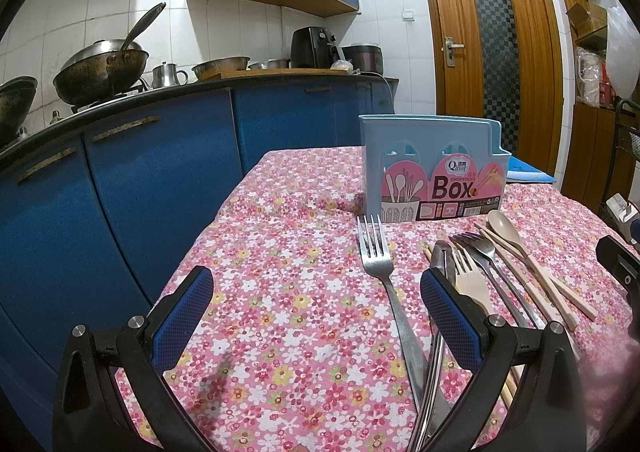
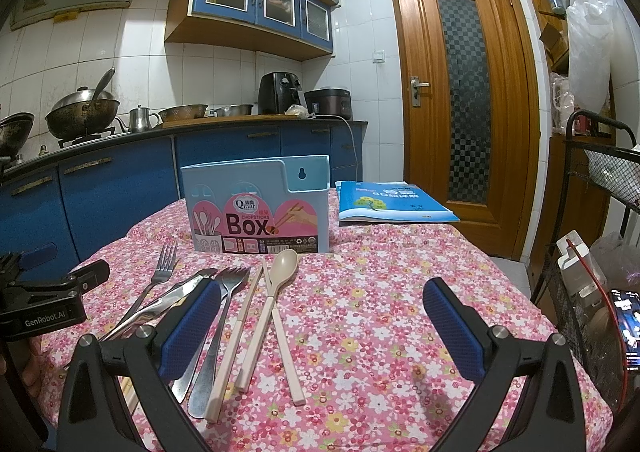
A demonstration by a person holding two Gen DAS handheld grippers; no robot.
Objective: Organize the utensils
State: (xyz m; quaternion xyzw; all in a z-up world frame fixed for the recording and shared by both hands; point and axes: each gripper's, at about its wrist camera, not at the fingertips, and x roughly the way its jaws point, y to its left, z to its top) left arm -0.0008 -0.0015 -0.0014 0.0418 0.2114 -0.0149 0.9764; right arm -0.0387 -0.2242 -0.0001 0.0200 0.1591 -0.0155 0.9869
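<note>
Utensils [image 2: 240,308] beside blue chopstick box [image 2: 256,207], outside.

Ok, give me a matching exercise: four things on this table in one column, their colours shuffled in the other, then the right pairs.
Things:
1. chopsticks box
2. spoon
3. lone fork
4. tablecloth

Colours:
A. pink, with flowers
B. beige
C. light blue
D. silver metal

Pairs: 1-C, 2-B, 3-D, 4-A.
</note>
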